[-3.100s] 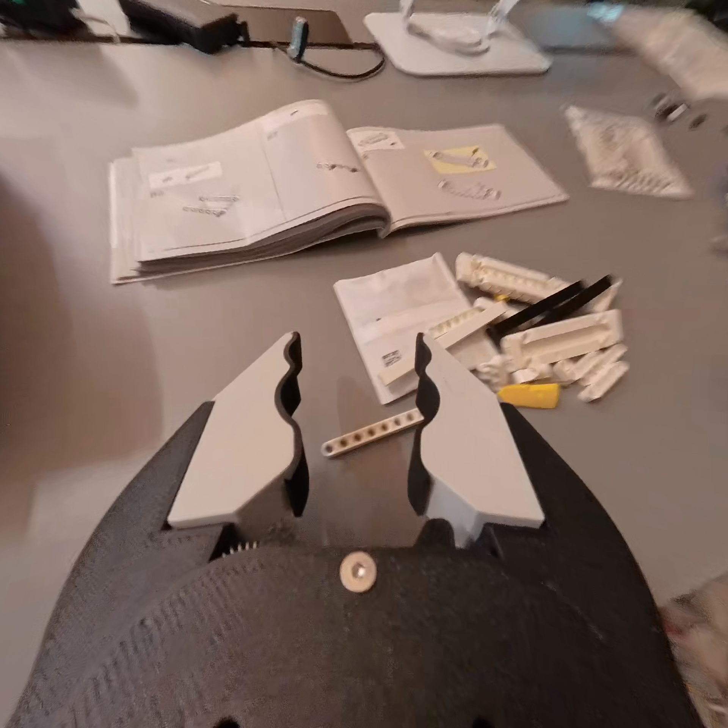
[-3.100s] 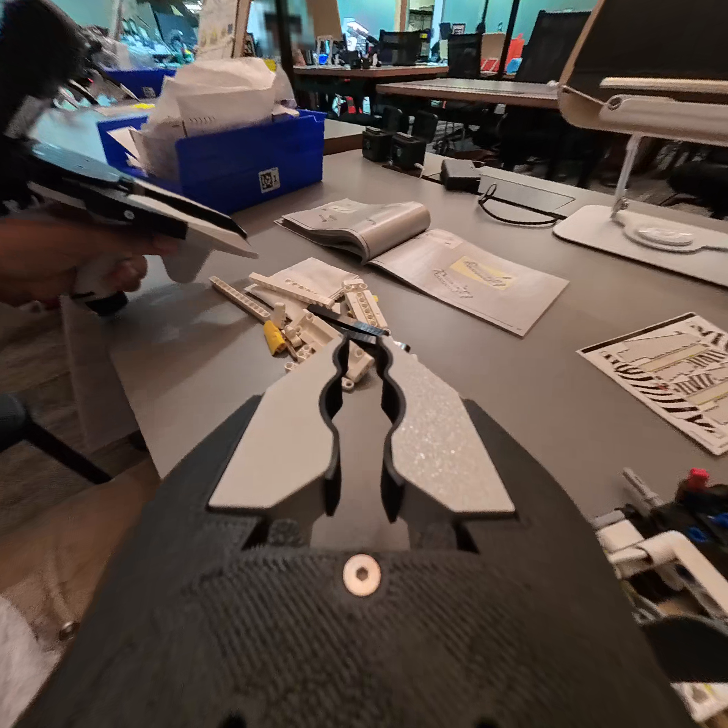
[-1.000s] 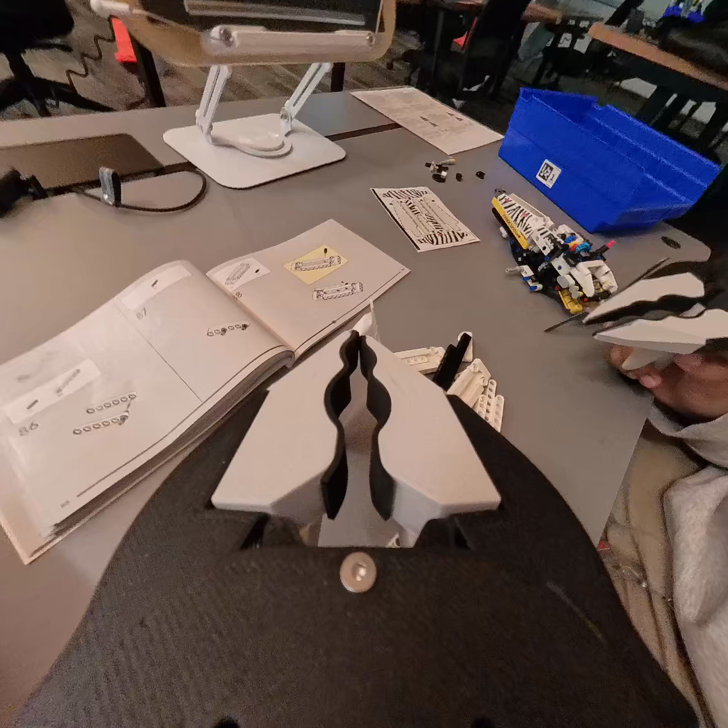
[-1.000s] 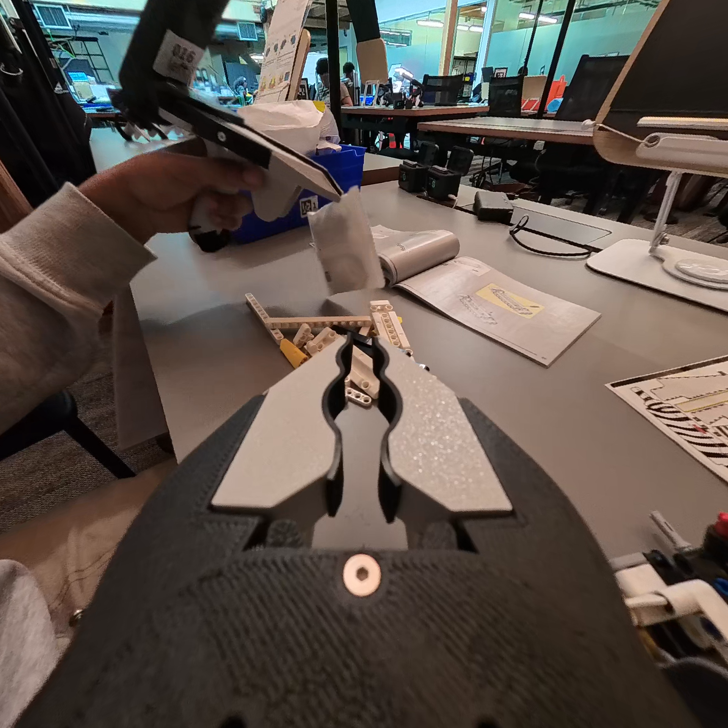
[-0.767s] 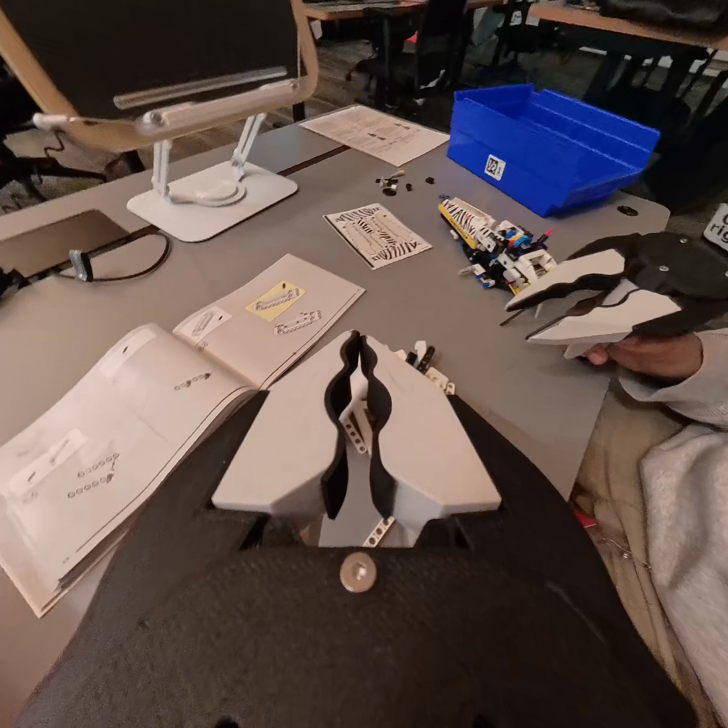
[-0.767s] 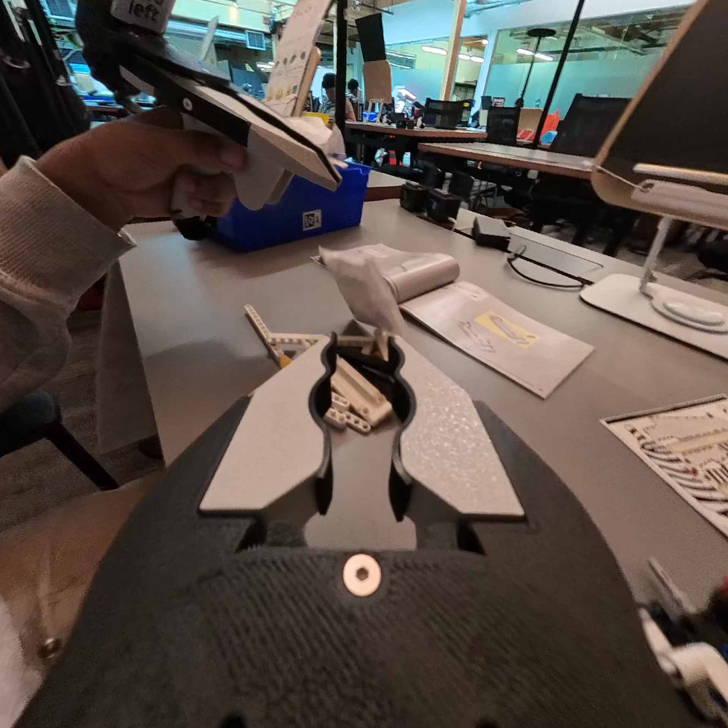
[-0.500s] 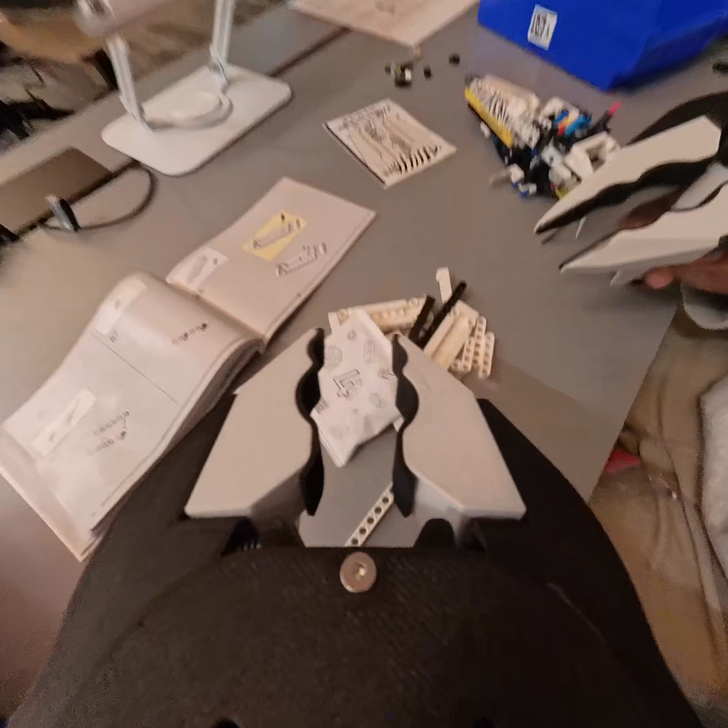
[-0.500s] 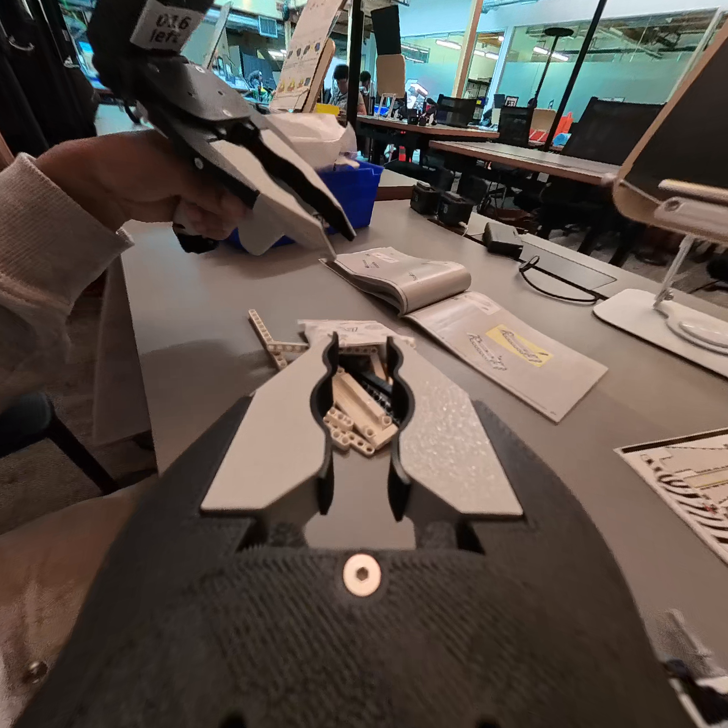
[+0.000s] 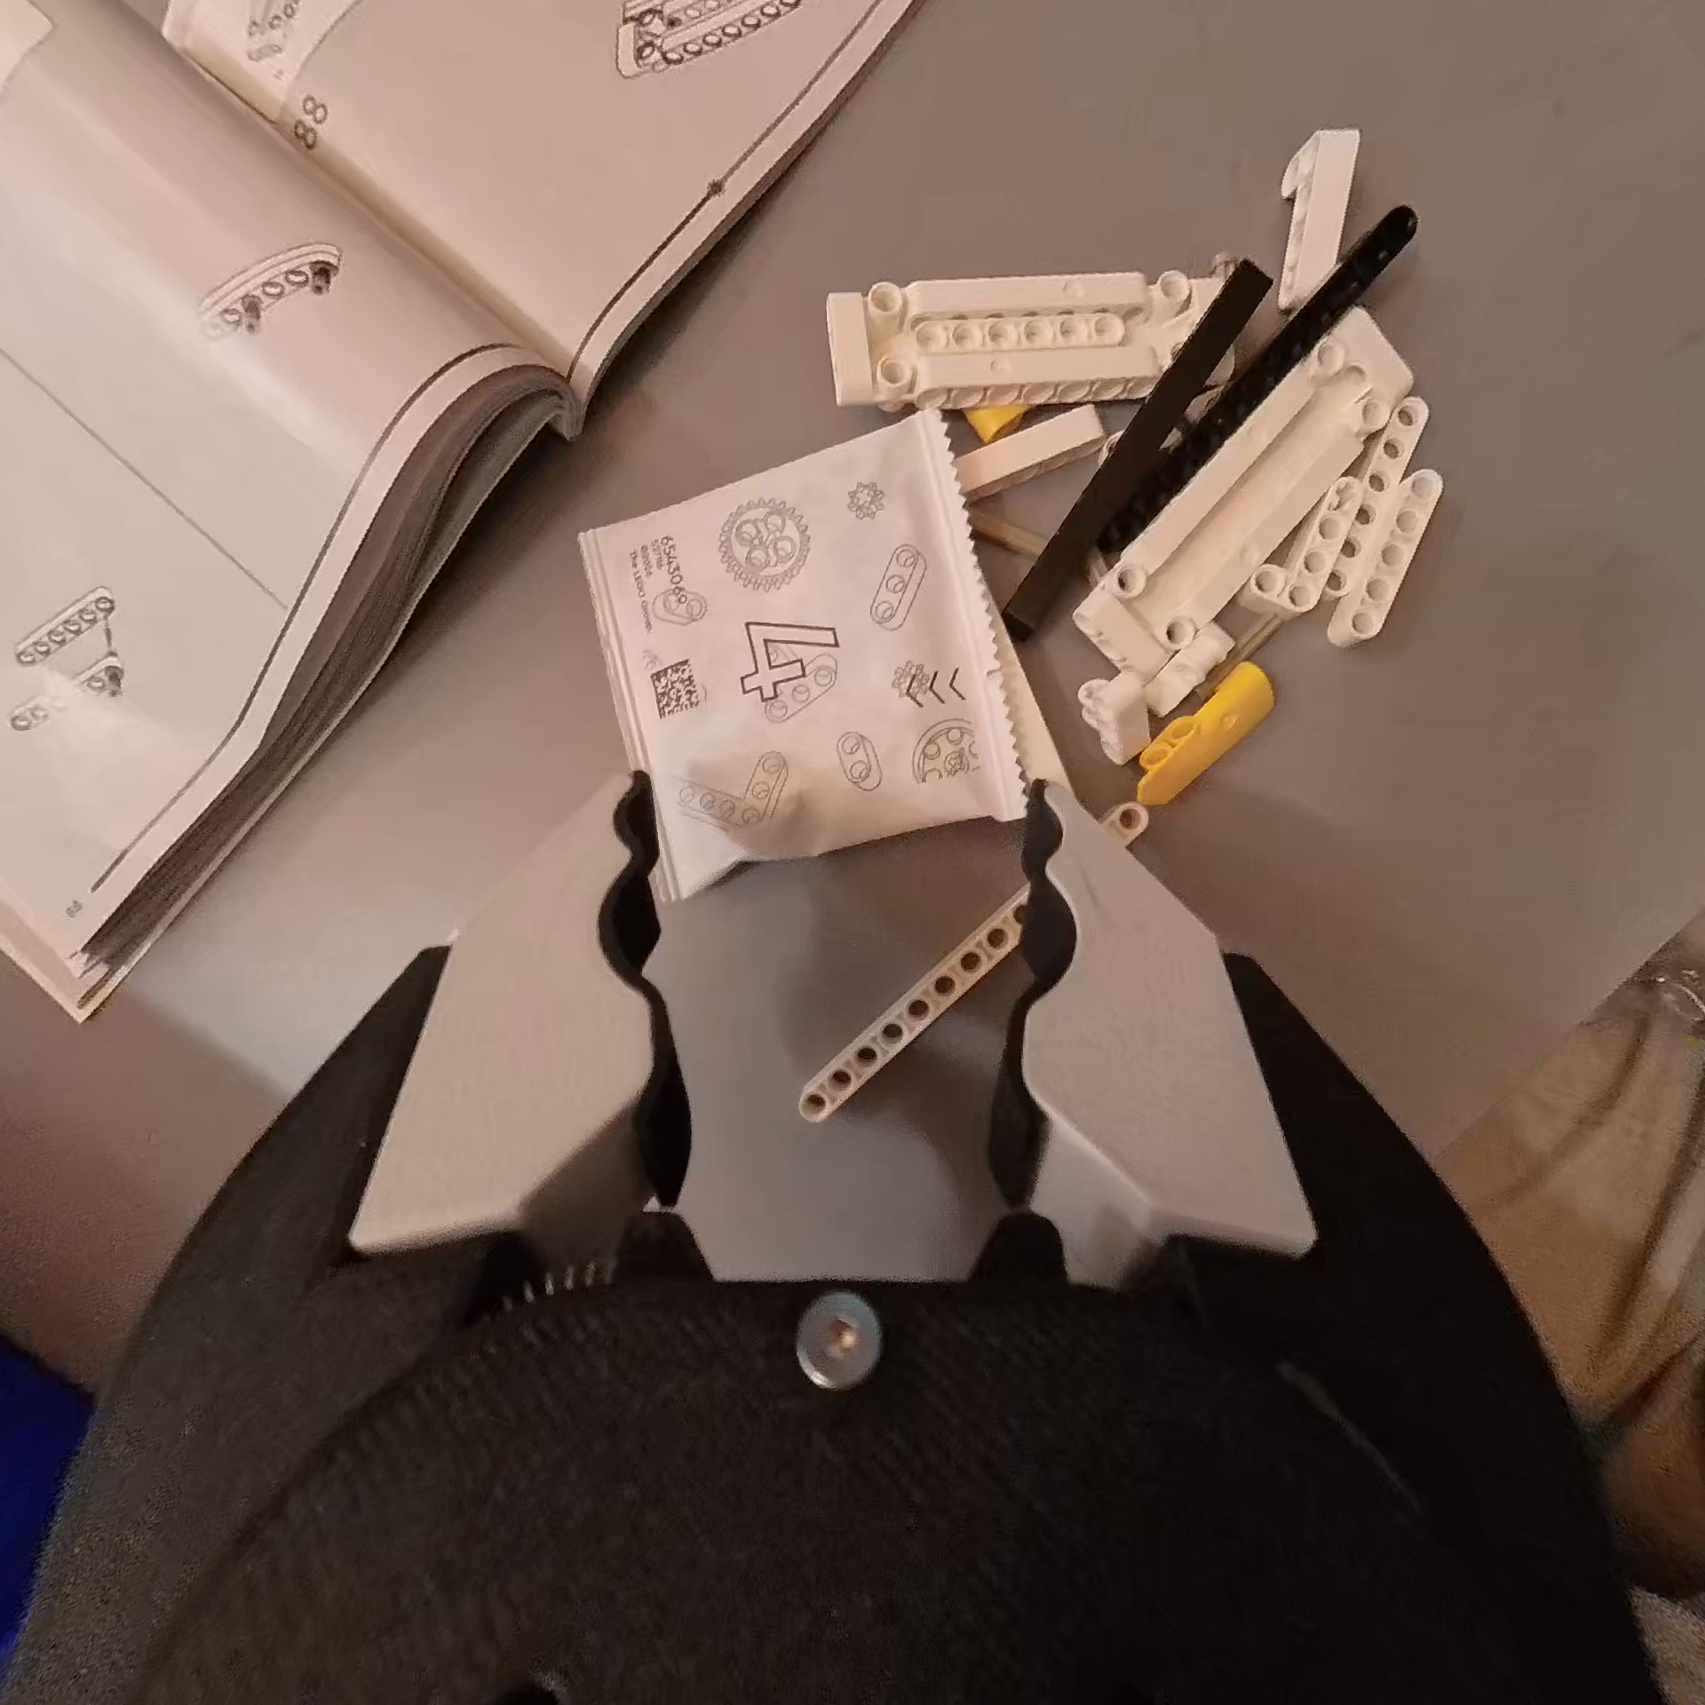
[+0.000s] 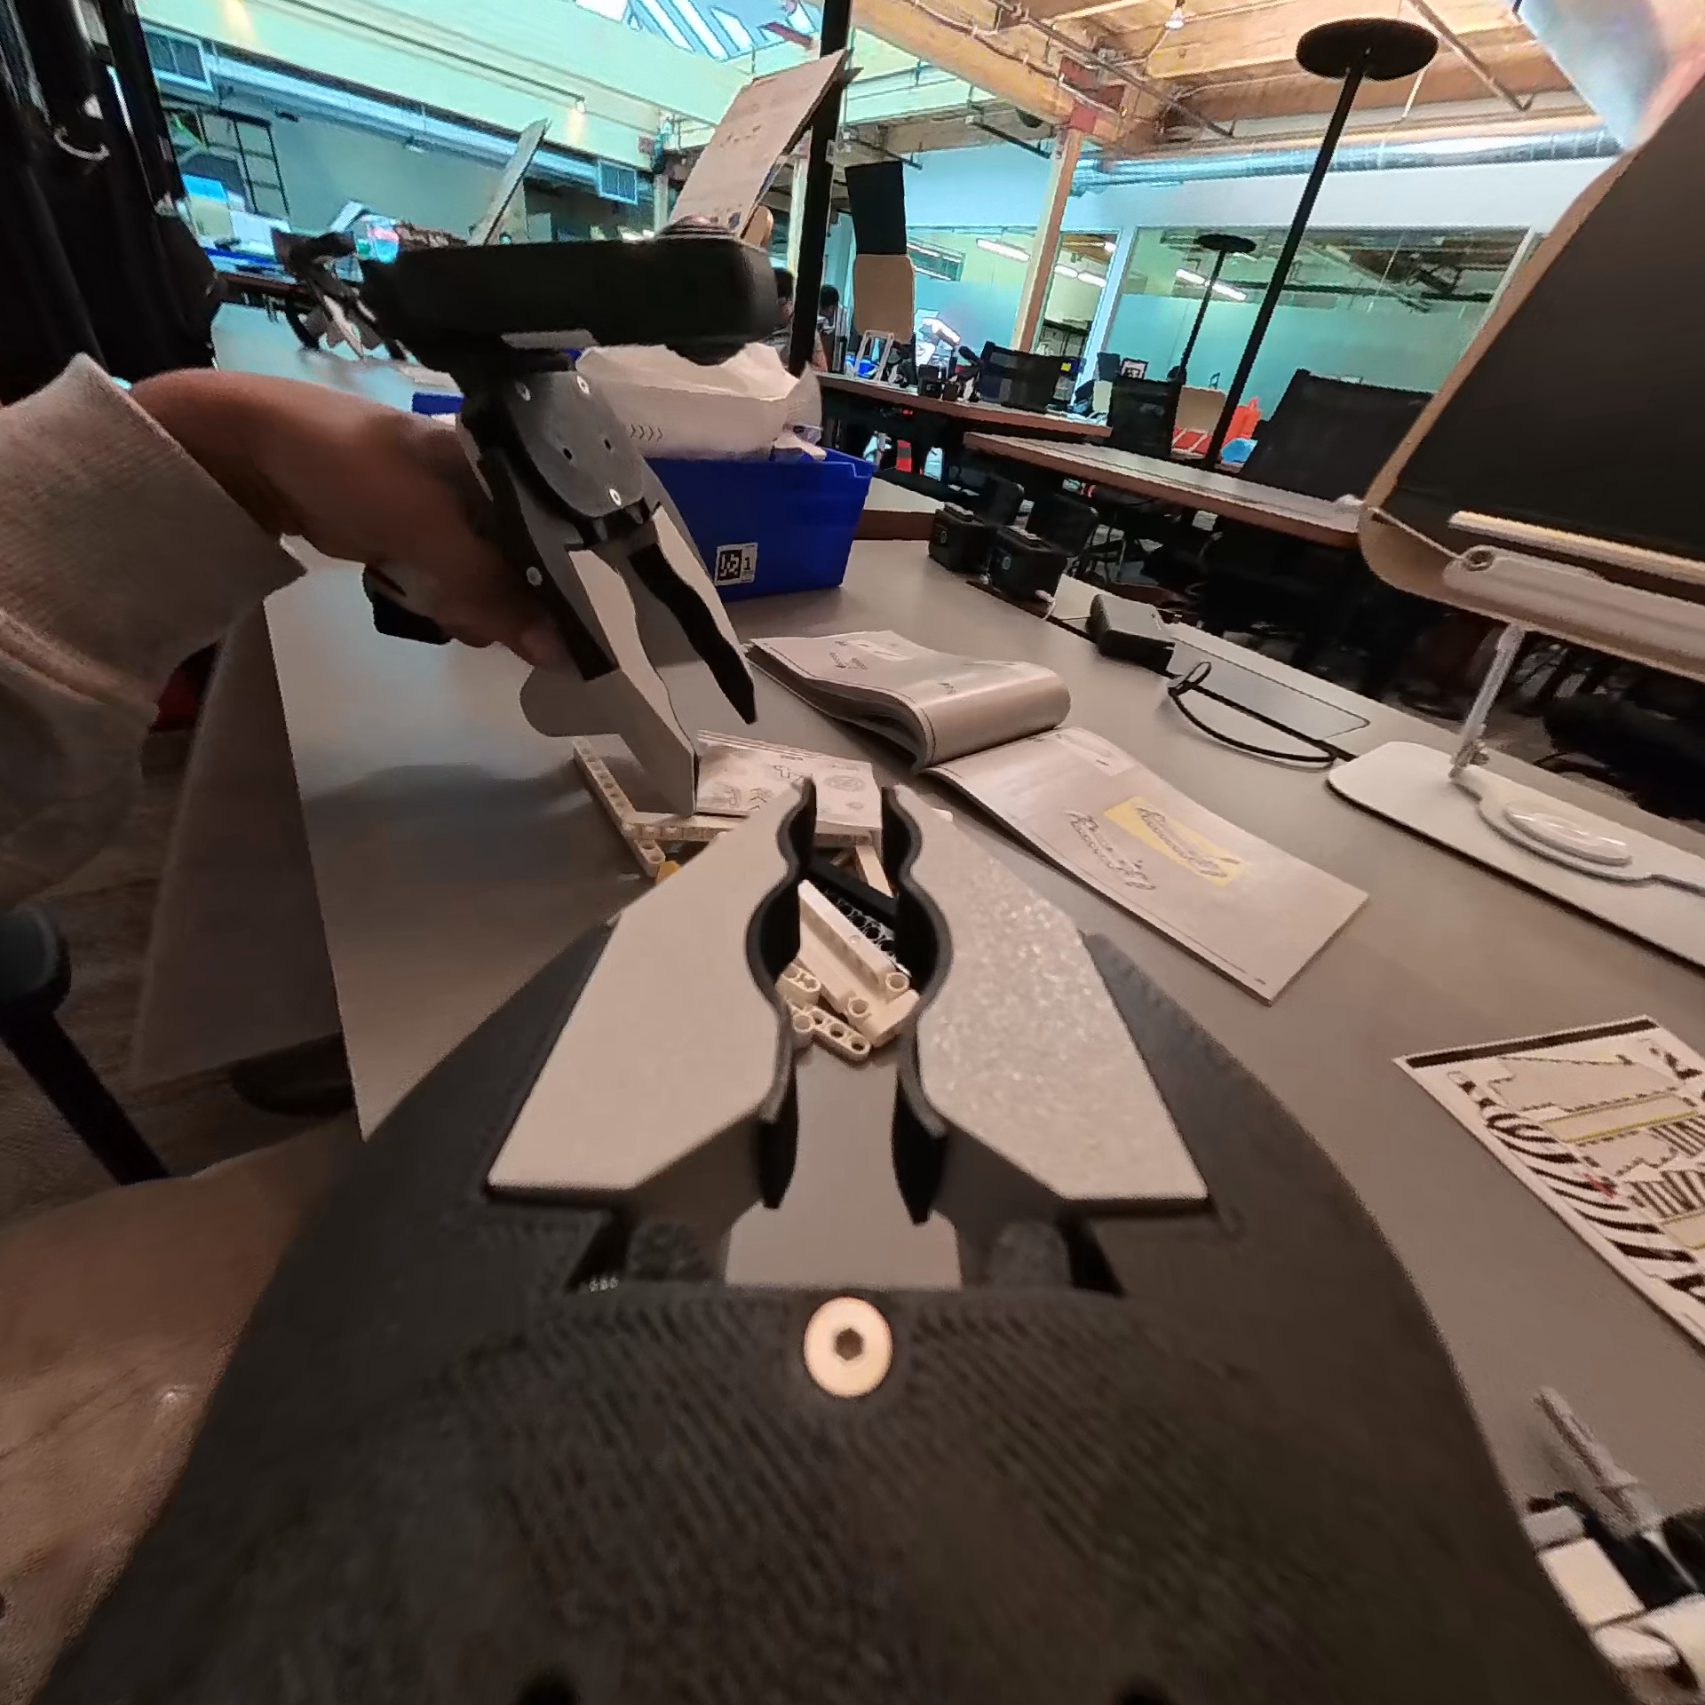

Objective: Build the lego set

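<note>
My left gripper (image 9: 835,835) hangs over the grey surface (image 9: 323,969) with its fingers spread wide and holding nothing; nearest to me, between them, lies one long thin white beam with a row of holes (image 9: 909,1001), flat and free. Just past the fingertips sits one white paper parts bag printed with part outlines (image 9: 793,664), lying flat, its near edge between the tips. To its right is the loose pile of white Lego beams and panels (image 9: 1227,517): I count two large white panels, about four short white beams, one bent white beam at the far edge, two long black bars crossing the heap, and two yellow pieces, one at the near edge and one half hidden under a panel. Beyond and to the left, one open instruction booklet (image 9: 277,369) lies flat. My right gripper (image 10: 847,812) waits low on the other side of the pile, fingers nearly together with only a narrow gap and nothing between them. Further right on the surface lies one zebra-striped sticker sheet (image 10: 1587,1135), and far back stands one blue plastic bin (image 10: 784,517). I judge we are at the sorting stage: parts are out and the next piece must be chosen. The next move, I think, calls for lowering the left fingers around the long beam, squarely across its narrow width, without dragging the bag.
</note>
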